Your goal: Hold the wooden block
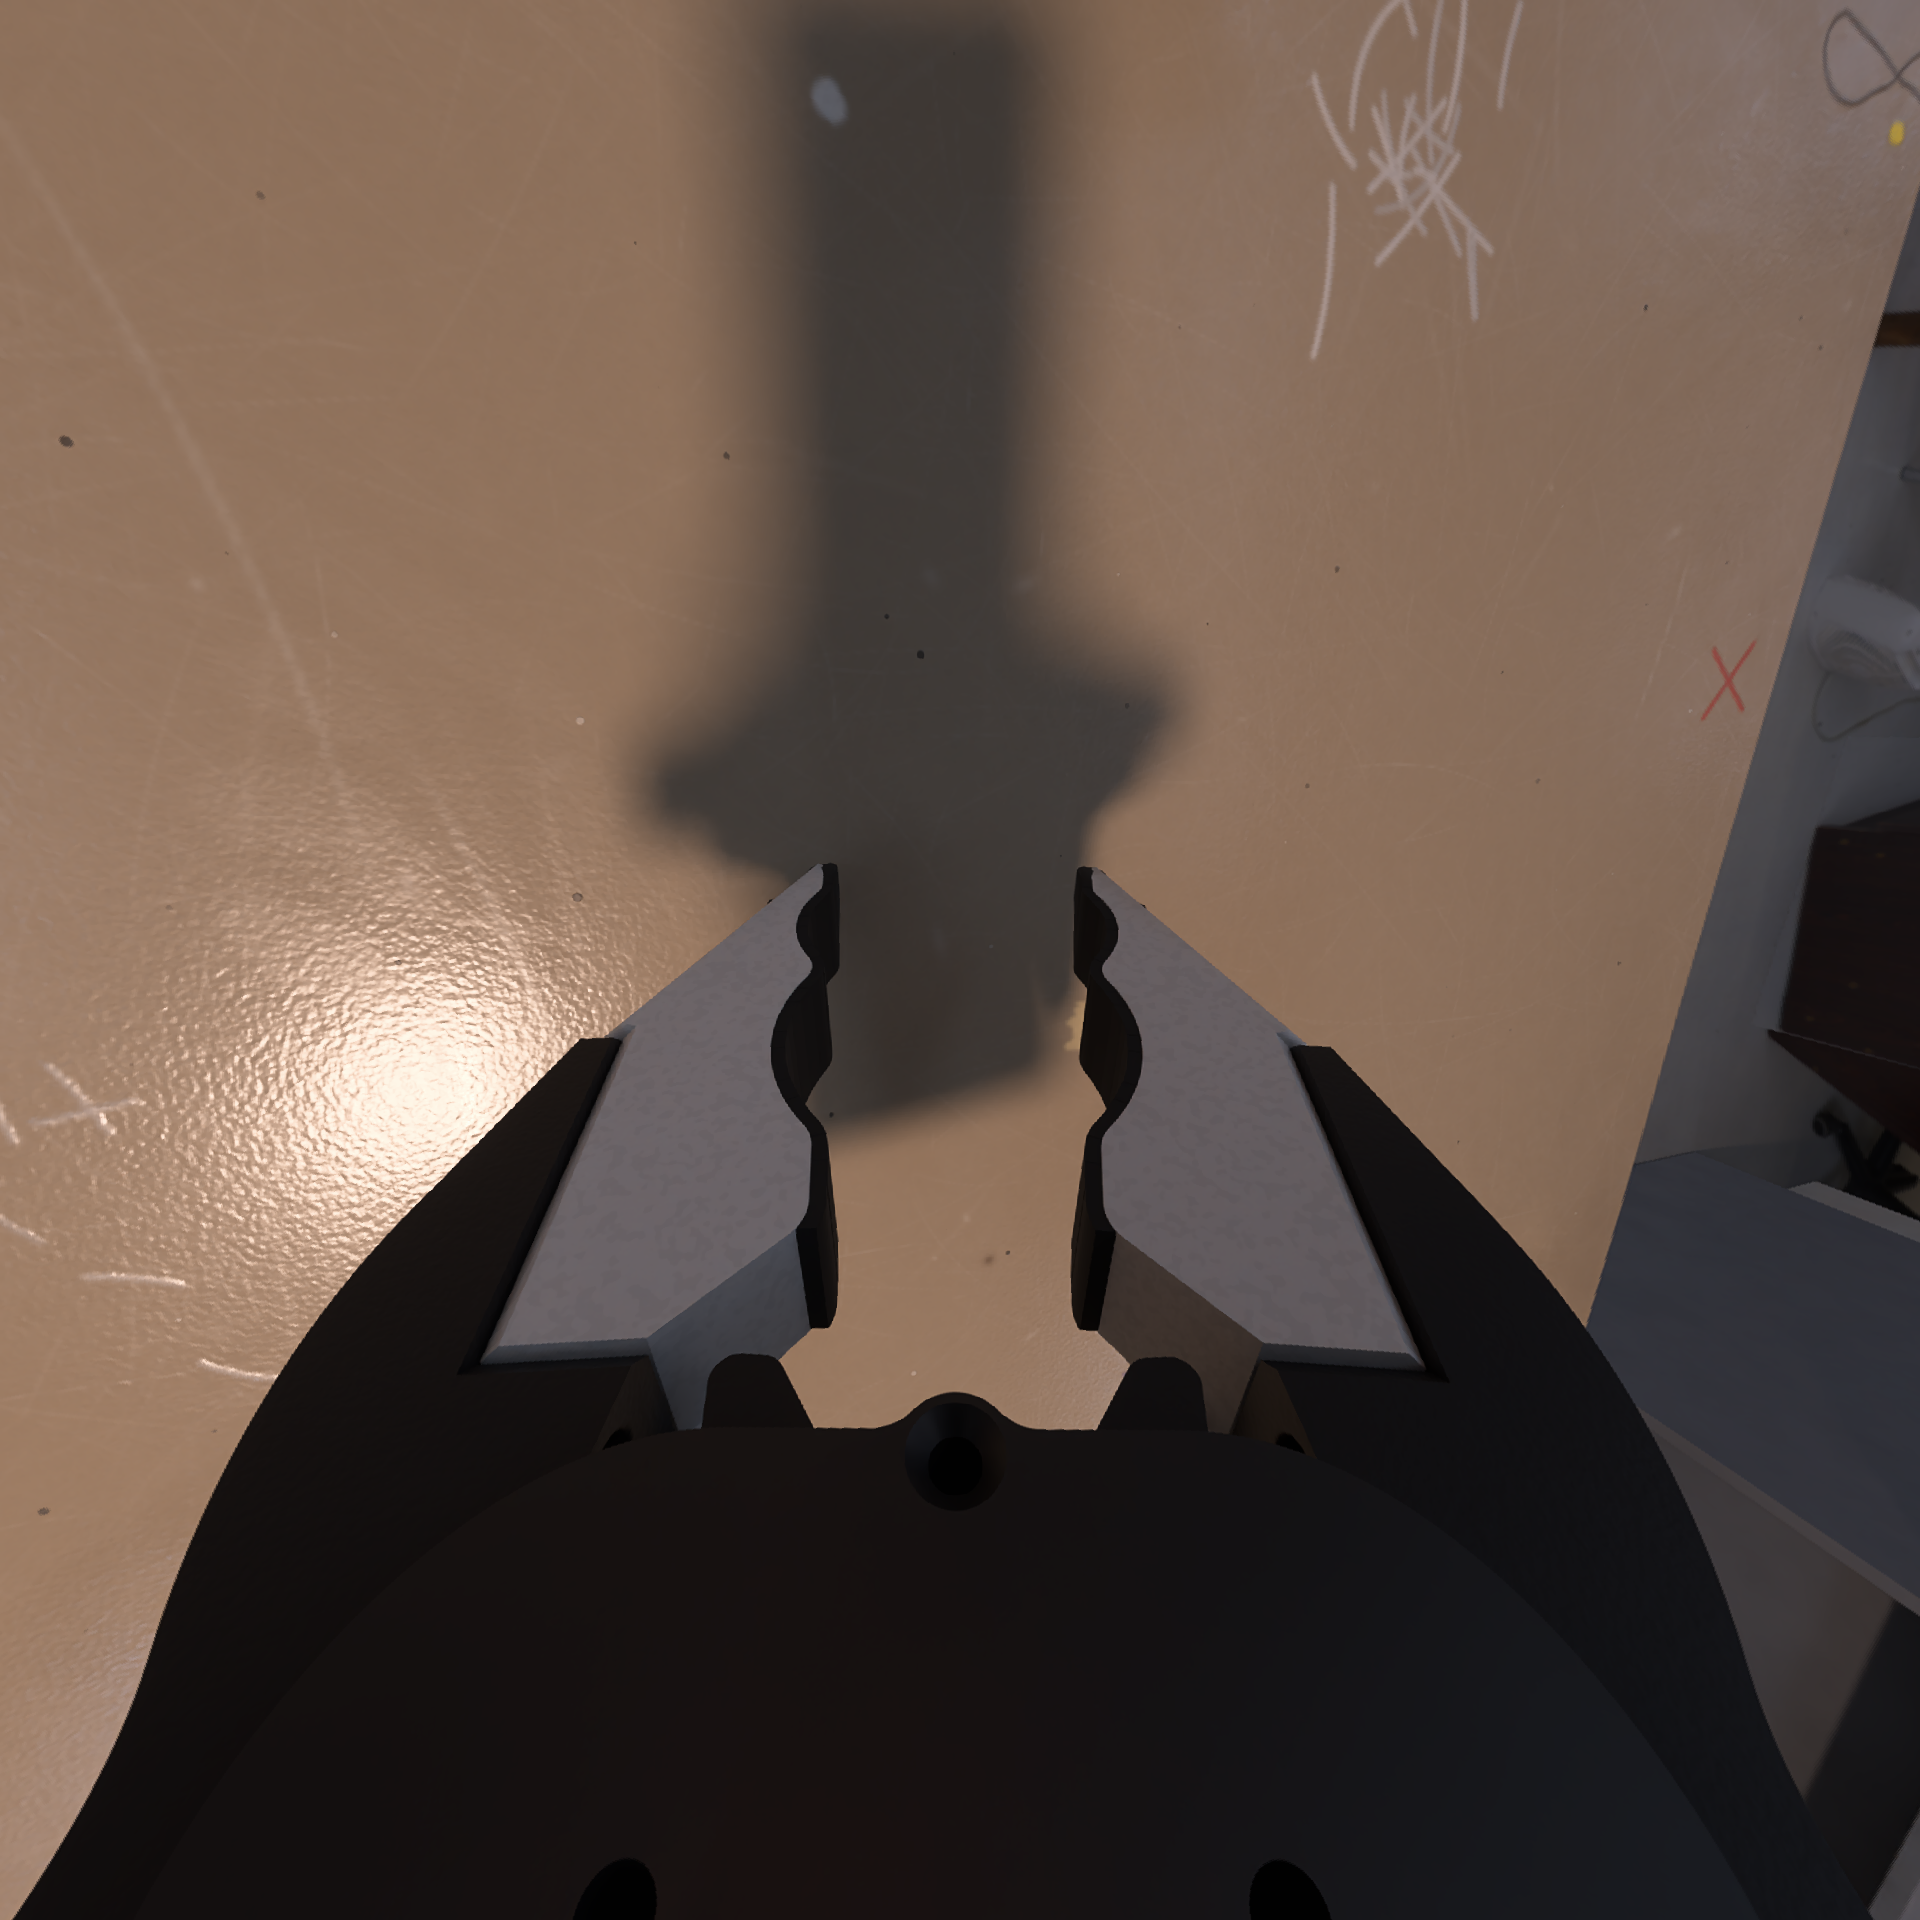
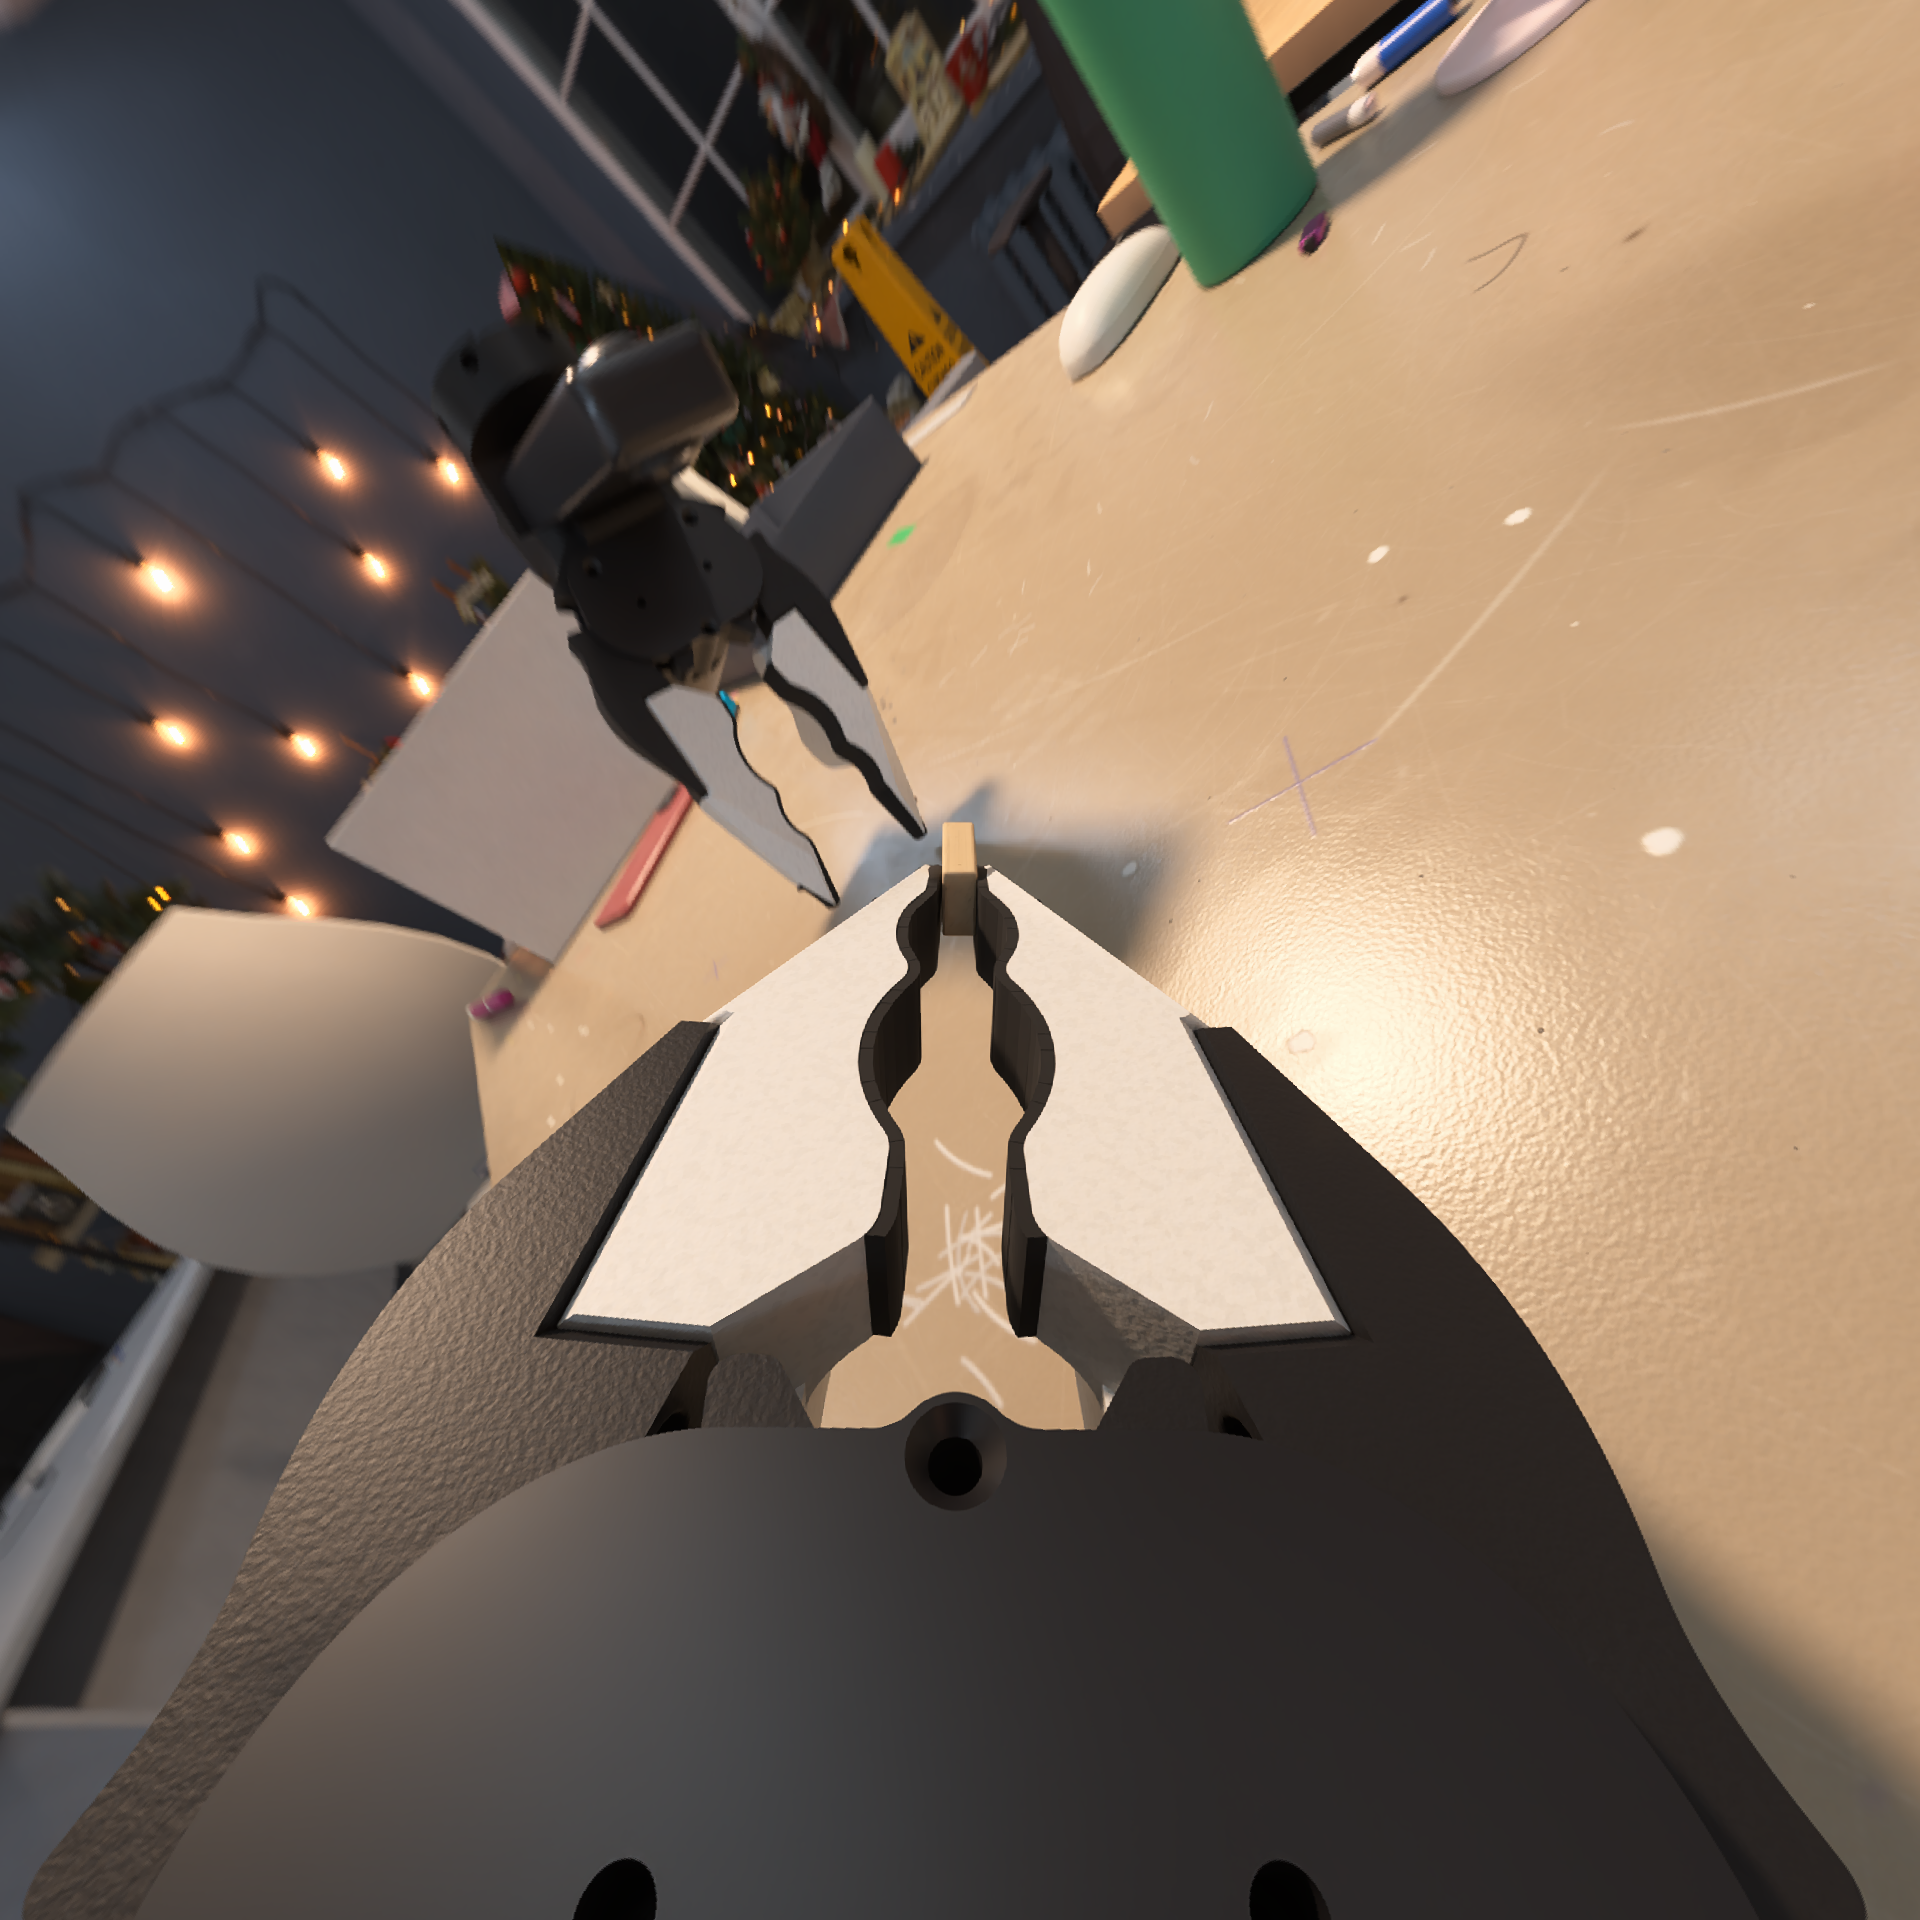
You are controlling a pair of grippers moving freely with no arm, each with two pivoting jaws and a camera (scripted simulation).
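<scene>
The right tongs (image 2: pixel 957 878) are gripping the wooden block (image 2: pixel 957 871) at the very tips, narrowed down onto its two side faces; the block is sitting as a thin pale slab between the tips, its far end poking out beyond them, with the tan surface (image 2: pixel 1558 727) lying under and beyond it; whether it is resting on that surface or lifted clear I cannot tell. The left tongs (image 2: pixel 878 862) are hanging just left of the block and slightly farther off, standing wide and holding nothing; their own view is showing only bare surface and their shadow between the tips, with no block in sight. The chief risk, as I judge it, is coming from how little of the block is being caught: only the last part of the pads is bearing on it, so any twist or jolt could be pivoting it out or letting it slide forward; a smooth wooden face may also be offering poor friction. A second risk is lying in the closeness of the two tongs; the left pair's near tip is pointing toward the block, and a small drift to the right could be knocking it loose. The green cylinder (image 2: pixel 1195 125) and white rounded object (image 2: pixel 1112 296) at the far right are standing well apart and posing no threat.
</scene>
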